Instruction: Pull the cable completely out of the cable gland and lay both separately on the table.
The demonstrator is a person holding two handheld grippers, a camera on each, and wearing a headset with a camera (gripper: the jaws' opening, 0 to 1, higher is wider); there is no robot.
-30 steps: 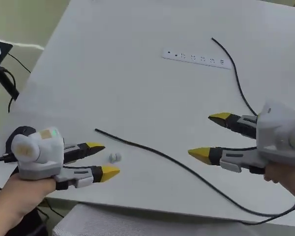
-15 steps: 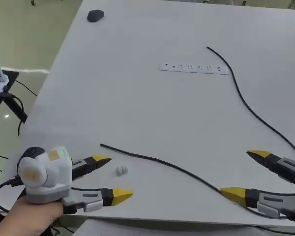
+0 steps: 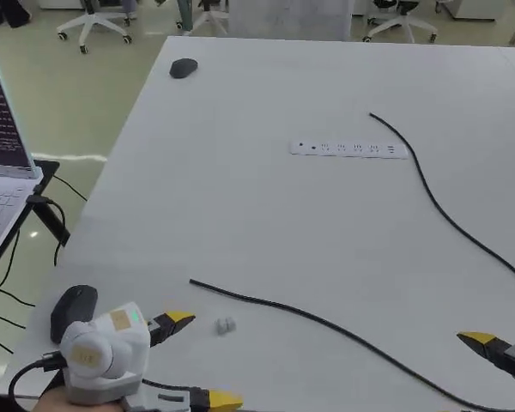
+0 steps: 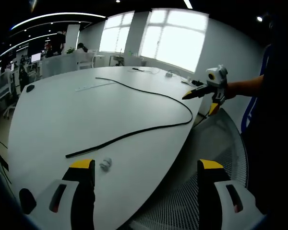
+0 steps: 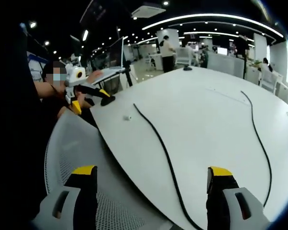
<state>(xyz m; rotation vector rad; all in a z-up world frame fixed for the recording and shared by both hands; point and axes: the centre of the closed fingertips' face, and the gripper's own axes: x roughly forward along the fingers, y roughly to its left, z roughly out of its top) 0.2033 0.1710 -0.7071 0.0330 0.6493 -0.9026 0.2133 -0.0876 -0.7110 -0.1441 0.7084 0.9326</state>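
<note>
cable gland (image 3: 226, 325) lies alone on tabletop (image 3: 240, 197), just ahead of left gripper (image 4: 145, 164) fingers, untouched. cable (image 3: 326, 319) fully out of gland; its free end rests just beyond gland from those fingers, with clear gap between. rest of cable runs on across tabletop, passing ahead of right gripper (image 5: 152, 171) fingers. both pairs of fingers spread wide, pinching nothing. judgement: pull-out done, both pieces laid down separately; task looks complete, nothing left to handle.

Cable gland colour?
The cable gland is light grey, lying apart from the black cable; clearest in the head view.
</note>
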